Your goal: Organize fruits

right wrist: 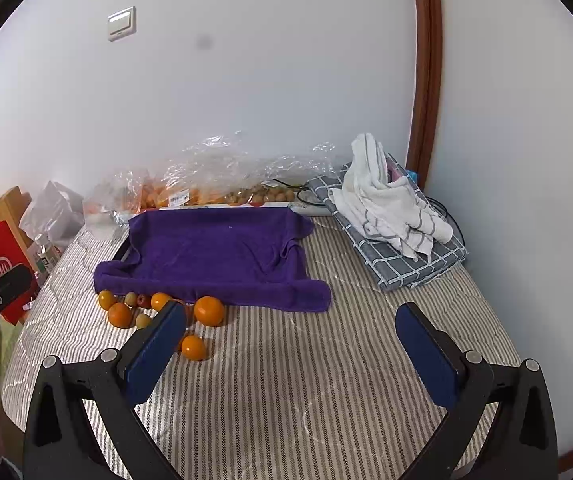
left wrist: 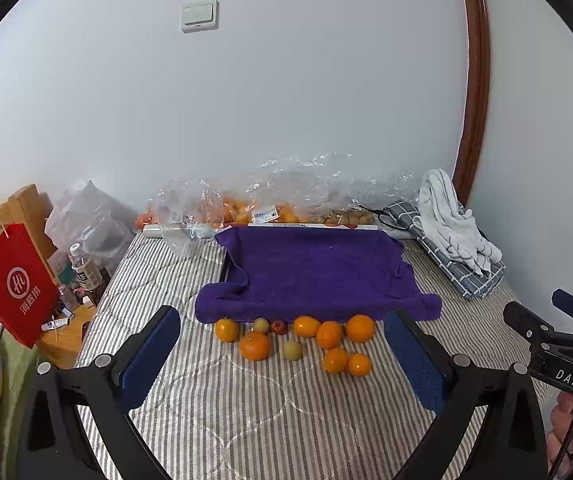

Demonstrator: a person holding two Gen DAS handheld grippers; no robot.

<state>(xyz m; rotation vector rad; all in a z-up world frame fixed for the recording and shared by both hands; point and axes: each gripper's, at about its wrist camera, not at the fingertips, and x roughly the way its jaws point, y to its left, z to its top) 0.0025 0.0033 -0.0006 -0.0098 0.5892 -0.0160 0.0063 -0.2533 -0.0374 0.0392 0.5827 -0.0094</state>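
Several oranges [left wrist: 329,334] lie on the striped bedspread [left wrist: 246,408] just in front of a tray covered by a purple towel [left wrist: 314,268]. Among them are two small yellow-green fruits [left wrist: 292,350] and a small red fruit [left wrist: 279,326]. My left gripper [left wrist: 286,344] is open and empty, held above the bed, with the fruit cluster between its blue pads [left wrist: 148,360]. My right gripper [right wrist: 292,340] is open and empty, to the right of the fruits [right wrist: 209,311]. The purple towel [right wrist: 214,252] also shows in the right wrist view. The left finger hides part of one orange.
Clear plastic bags of oranges and nuts [left wrist: 262,204] lie along the wall behind the tray. Folded grey checked cloth with a white towel [left wrist: 452,236] sits at the back right. A red paper bag [left wrist: 14,284] and bottles [left wrist: 84,268] stand off the bed's left edge.
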